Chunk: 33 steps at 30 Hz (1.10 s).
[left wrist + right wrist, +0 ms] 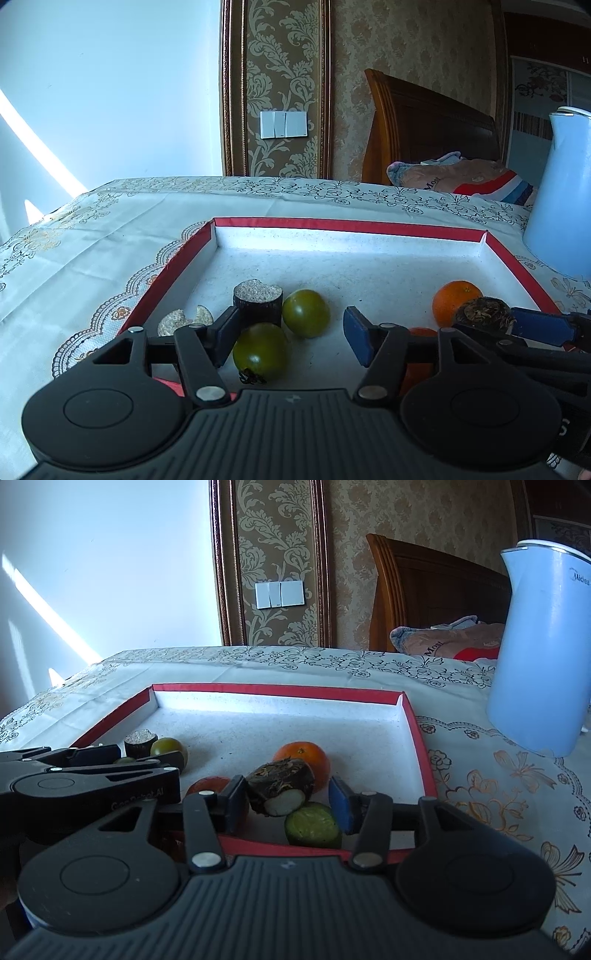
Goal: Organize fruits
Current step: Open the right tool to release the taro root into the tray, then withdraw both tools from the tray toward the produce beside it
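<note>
Lying nearest, along the near edge of the red-rimmed tray (351, 225), are the two grippers and the fruit between their fingers.

Left gripper (291, 338): released, jaws apart, pads pressing on nothing. A green tomato (260, 352) sits between the fingers, just beside the left pad, resting on the tray floor with its stem end toward the near edge.

Right gripper (291, 801): jaws apart. A dark, rough-skinned cut piece with a white face (280, 788) lies between the fingers, close against the left pad and clear of the right pad. A green cut piece (314, 825) lies just below it at the near edge, beside the right finger.

Partly hidden behind the grippers, a red fruit (208, 782); kind cannot be told.

Next back, toward the near left corner: a second green tomato (306, 312), touching or nearly touching a dark cut cylinder with a pale grainy top (258, 299); a pale cut slice (184, 319) lies to its left, by the tray's left wall.

Right half of the tray: an orange (456, 301), just behind the dark rough piece.

Far half of the tray: bare white floor.

Beyond the tray's right edge, on the floral tablecloth (480, 775): a pale blue kettle (539, 657), upright.
</note>
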Available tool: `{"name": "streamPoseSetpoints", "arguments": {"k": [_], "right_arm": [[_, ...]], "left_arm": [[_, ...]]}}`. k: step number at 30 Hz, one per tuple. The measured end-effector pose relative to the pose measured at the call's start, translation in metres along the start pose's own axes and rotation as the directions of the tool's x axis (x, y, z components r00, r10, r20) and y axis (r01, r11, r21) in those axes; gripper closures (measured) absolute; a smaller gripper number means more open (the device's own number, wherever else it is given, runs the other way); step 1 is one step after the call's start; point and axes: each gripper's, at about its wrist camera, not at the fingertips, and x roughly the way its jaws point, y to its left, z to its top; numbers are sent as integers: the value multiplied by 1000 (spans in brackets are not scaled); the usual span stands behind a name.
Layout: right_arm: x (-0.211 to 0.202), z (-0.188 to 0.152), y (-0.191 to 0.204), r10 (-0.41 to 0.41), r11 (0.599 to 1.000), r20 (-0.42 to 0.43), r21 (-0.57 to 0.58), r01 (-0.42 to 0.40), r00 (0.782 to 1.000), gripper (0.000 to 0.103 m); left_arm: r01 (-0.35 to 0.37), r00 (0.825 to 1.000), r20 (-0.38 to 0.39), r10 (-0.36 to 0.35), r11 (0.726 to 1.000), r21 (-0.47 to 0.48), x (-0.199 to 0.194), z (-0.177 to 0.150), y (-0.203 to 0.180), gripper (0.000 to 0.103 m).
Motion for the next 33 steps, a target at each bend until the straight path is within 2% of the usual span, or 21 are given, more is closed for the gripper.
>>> {"name": "streamPoseSetpoints", "arguments": {"k": [7,9,24,26,33], "right_arm": [[-4,-1,-2,-3,1000,12,7,3,1000,45],[-5,-2,-2,-5,1000,15,7,5,1000,44],[-12,-4,-5,1,1000,26,19,-2,1000,43],[-15,-4,-8,0,1000,35,30,-1,999,39],[-34,-4,-24,3,996,84,84,-10,996,39]], "left_arm": [[-1,1000,-1,1,1000,-6,-3,-2,3,38],[-2,1000,3,2,1000,-12,-5,-3,5,33],[17,1000,26,-16,1000,-20,-20,-7,14,33],[20,999,37,-19,999,-33,-25,-8,19,33],[22,998,55,-17,995,-100,-37,-10,43,33]]}}
